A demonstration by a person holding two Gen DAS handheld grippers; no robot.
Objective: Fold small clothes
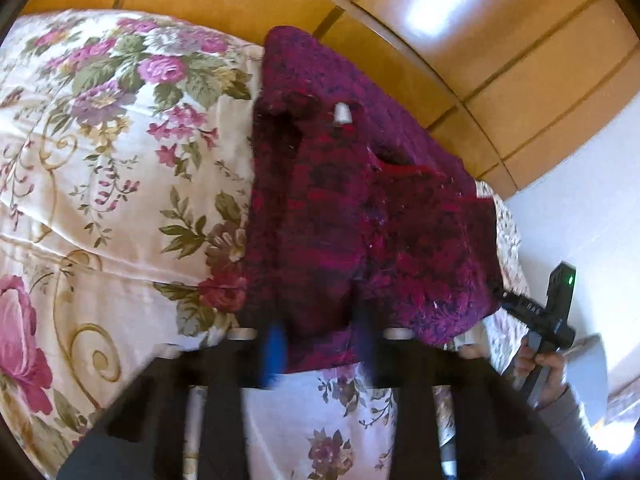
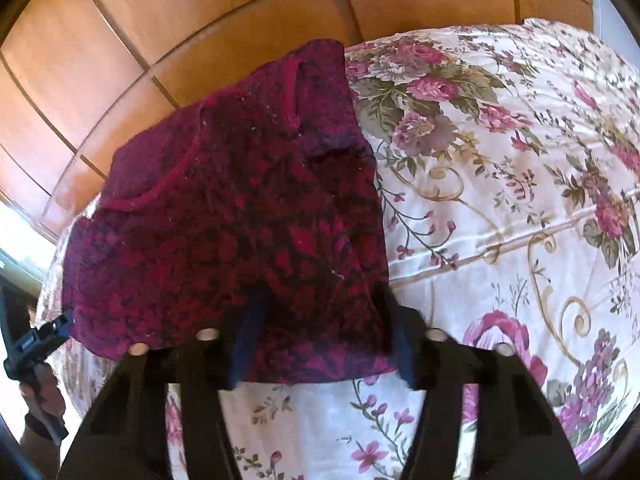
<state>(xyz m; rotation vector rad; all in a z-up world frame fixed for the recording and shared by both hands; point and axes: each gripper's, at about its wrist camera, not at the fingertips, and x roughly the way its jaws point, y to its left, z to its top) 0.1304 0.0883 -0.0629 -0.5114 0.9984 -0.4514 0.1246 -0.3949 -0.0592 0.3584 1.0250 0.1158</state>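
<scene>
The left claw [image 1: 320,350] sits at the near hem of the garment [image 1: 360,216], its two blue-tipped fingers [image 1: 274,354] apart with cloth lying between them; motion blur hides whether the pads press the cloth, so I cannot tell if it pinches. The right claw [image 2: 320,344] stands the same way at the near hem in its own view, one finger [image 2: 248,340] over the cloth and the other at the garment's right edge; again the grip cannot be told.

There are two claws, each held in a hand: the right hand [image 1: 548,364] shows at the right edge of the left wrist view, the left hand [image 2: 40,388] at the left edge of the right wrist view. There is one garment, a small dark red and purple knitted piece with a floral pattern and a red-trimmed neckline [image 2: 160,192].

Its long axis runs near to far, hem near the claws, neckline and a sleeve opening [image 2: 296,92] at the far end. It lies flat, with a few folds, along the bed's edge.

The bed [image 1: 100,200] carries a cream quilted cover printed with pink and purple roses, green leaves and gold scrolls. Beyond it stands a wall of glossy orange-brown wooden panels [image 1: 480,40] with dark seams. A white wall [image 1: 580,200] shows at the right of the left wrist view.
</scene>
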